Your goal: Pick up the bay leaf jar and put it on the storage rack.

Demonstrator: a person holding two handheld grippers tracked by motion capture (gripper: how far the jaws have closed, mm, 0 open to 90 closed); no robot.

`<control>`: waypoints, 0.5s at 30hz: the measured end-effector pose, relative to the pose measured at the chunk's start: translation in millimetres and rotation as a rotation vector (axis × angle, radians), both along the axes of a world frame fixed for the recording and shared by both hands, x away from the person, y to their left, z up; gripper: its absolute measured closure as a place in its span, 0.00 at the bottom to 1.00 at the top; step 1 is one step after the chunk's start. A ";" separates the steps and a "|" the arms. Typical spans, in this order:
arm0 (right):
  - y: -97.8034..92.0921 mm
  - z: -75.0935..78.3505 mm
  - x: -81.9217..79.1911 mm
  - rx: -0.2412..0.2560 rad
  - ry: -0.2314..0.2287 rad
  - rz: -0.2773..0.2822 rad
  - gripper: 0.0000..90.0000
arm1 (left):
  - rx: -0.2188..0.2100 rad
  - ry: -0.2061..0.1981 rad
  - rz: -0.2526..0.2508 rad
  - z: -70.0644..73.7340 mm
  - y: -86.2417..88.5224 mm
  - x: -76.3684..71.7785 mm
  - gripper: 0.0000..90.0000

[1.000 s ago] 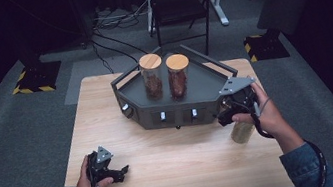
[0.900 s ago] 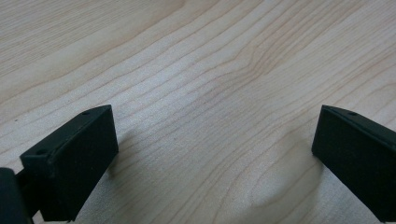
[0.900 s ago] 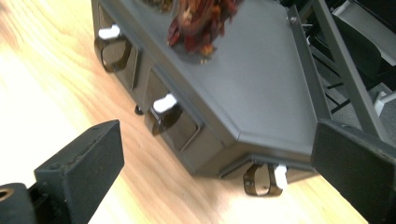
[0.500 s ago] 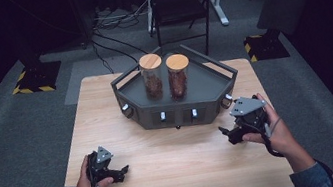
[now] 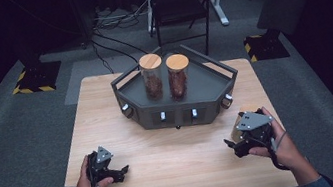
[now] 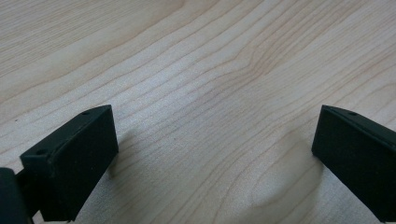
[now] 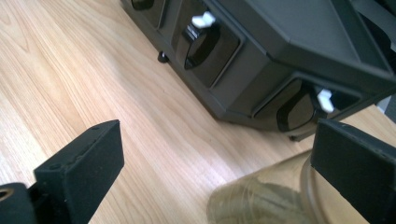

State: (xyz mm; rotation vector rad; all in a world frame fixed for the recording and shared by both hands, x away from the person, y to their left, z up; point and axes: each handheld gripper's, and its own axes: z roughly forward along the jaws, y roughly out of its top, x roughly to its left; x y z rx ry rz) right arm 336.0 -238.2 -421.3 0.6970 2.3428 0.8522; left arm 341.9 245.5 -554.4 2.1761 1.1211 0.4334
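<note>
A dark six-sided tray point(image 5: 211, 86) stands at the middle back of the wooden table point(image 5: 173, 148). On it stand two clear jars with wooden lids, one on the left point(image 5: 152, 75) and one on the right point(image 5: 178, 74), both holding brown contents. My right gripper point(image 5: 232, 148) rests open at the front right, beside a third clear jar point(image 5: 236, 124). In the right gripper view this jar point(image 7: 261, 200) lies low between the wide-apart jaws of my right gripper point(image 7: 217, 172), and neither jaw touches it. My left gripper point(image 5: 122, 173) sits open at the front left over bare wood point(image 6: 215, 158).
The tray's front wall point(image 7: 261, 60) carries switches with white tips point(image 7: 201, 21) just ahead of the right gripper. Behind the table stand a black chair point(image 5: 175, 1) and cables on the grey floor. Bare wood spreads between the two hands.
My right gripper has come back from the tray's right corner toward the table's front edge and down beside the third jar. The left gripper has stayed still.
</note>
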 end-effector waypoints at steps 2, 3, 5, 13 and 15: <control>-1.3 -5.8 -2.5 -0.003 0.008 0.005 0.03 | -0.001 0.001 0.001 0.0 -0.1 -0.1 0.00; -2.1 -8.7 -3.9 -0.005 0.009 0.006 0.03 | -0.002 0.001 0.001 0.0 -0.1 -0.1 0.00; -3.8 -14.4 -6.3 -0.005 0.020 0.006 0.03 | -0.001 0.001 0.001 0.0 -0.1 -0.1 0.00; -12.9 -37.3 -14.2 -0.010 0.052 -0.003 0.03 | -0.001 0.001 0.001 -0.1 -0.1 -0.1 0.00; -14.5 -42.9 -15.9 -0.021 0.051 0.004 0.03 | 0.001 0.000 0.000 0.0 0.0 -0.1 0.00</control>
